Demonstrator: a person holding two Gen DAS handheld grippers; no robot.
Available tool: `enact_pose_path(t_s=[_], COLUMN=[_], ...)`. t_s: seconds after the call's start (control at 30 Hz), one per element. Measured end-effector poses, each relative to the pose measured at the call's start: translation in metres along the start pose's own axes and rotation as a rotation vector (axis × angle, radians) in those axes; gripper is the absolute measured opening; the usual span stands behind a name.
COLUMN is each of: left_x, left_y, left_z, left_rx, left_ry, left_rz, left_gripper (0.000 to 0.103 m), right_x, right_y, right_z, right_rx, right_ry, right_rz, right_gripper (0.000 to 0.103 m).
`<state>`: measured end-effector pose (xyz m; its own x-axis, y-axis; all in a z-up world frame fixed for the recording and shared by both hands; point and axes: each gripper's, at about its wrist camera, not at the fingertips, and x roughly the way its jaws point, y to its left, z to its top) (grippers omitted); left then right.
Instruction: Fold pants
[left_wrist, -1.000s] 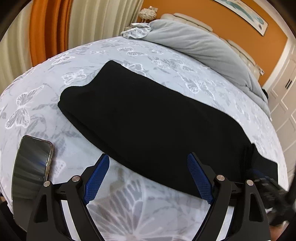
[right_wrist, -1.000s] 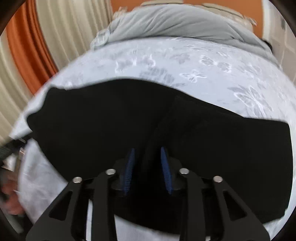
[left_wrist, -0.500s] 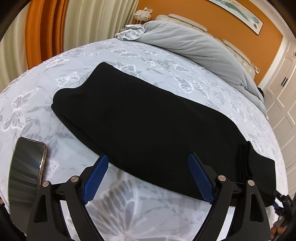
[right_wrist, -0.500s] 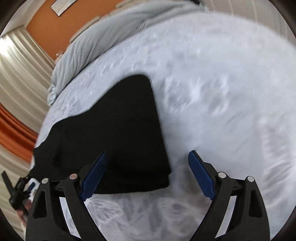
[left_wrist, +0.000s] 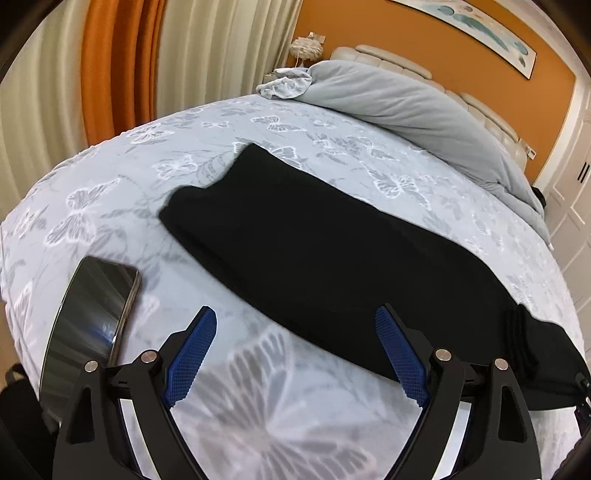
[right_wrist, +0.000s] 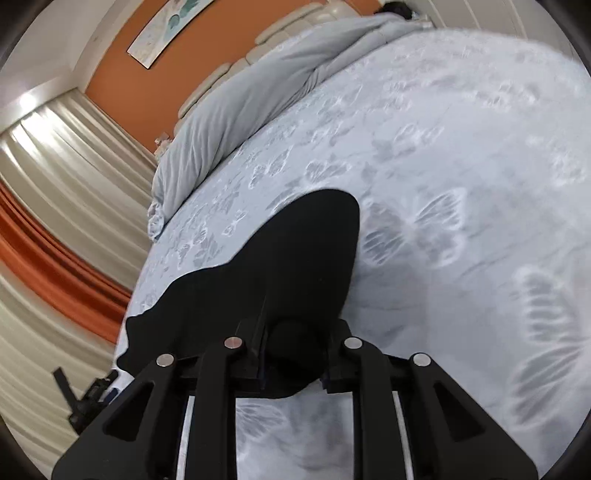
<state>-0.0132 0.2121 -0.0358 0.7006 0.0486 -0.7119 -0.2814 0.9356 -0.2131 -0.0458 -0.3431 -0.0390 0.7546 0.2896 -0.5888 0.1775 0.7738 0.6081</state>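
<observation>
The black pants lie folded lengthwise in a long strip across the butterfly-print bedspread. My left gripper is open and empty, hovering just short of the strip's near edge. In the right wrist view my right gripper is shut on the near end of the pants; the pads are hidden by the black cloth bunched between them. That held end appears at the far right of the left wrist view.
A smartphone lies face up on the bed left of my left gripper. A grey duvet is heaped along the headboard. Curtains hang beyond the bed's left side.
My right gripper went from open beside the pants' end to shut on that end. My left gripper drew back a little from the strip and stayed open.
</observation>
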Motion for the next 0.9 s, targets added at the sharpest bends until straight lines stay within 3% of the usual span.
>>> enact_pose_path(t_s=[0.13,0.27,0.3,0.37,0.4,0.43,0.47,0.57,0.7,0.77,0.83,0.9], left_x=[-0.013,-0.010,-0.007,-0.001,0.002,0.004,0.006,0.011,0.012,0.012,0.013,0.016], left_y=[-0.015,-0.028,-0.030,-0.031,-0.030,-0.029,-0.027,-0.024,-0.021,-0.020,-0.016,-0.012], left_z=[-0.006,-0.014,-0.016,-0.020,-0.022,-0.023,-0.026,-0.027,-0.026,-0.026,-0.024,-0.021], left_rx=[0.032,0.080,0.086,0.080,0.069,0.063,0.053,0.027,0.013,0.009,-0.012,-0.044], left_ry=[-0.006,0.001,0.007,0.020,0.025,0.029,0.033,0.052,0.059,0.061,0.065,0.074], left_rz=[-0.009,-0.021,-0.022,-0.030,-0.041,-0.048,-0.058,-0.096,-0.132,-0.139,-0.162,-0.184], left_gripper=[0.086,0.086,0.086,0.086,0.086,0.086,0.086,0.086,0.086,0.086,0.086,0.086], right_x=[-0.033,-0.033,-0.039,-0.062,-0.068,-0.071,-0.065,-0.018,0.054,0.077,0.088,0.087], right_y=[-0.042,-0.070,-0.064,-0.027,-0.012,0.008,0.032,0.076,0.100,0.097,0.091,0.092], right_z=[0.005,0.003,0.001,-0.004,-0.006,-0.010,-0.015,-0.038,-0.072,-0.076,-0.077,-0.071], right_rx=[0.046,-0.008,-0.041,-0.207,-0.264,-0.323,-0.387,-0.511,-0.604,-0.595,-0.576,-0.567], right_ry=[-0.047,0.083,0.065,-0.076,-0.117,-0.150,-0.143,-0.009,0.118,0.159,0.163,0.168], right_rz=[-0.073,-0.266,-0.322,-0.445,-0.447,-0.429,-0.373,-0.236,-0.233,-0.266,-0.266,-0.270], right_gripper=[0.018,0.032,0.034,0.035,0.047,0.069,0.076,0.072,0.068,0.052,0.047,0.023])
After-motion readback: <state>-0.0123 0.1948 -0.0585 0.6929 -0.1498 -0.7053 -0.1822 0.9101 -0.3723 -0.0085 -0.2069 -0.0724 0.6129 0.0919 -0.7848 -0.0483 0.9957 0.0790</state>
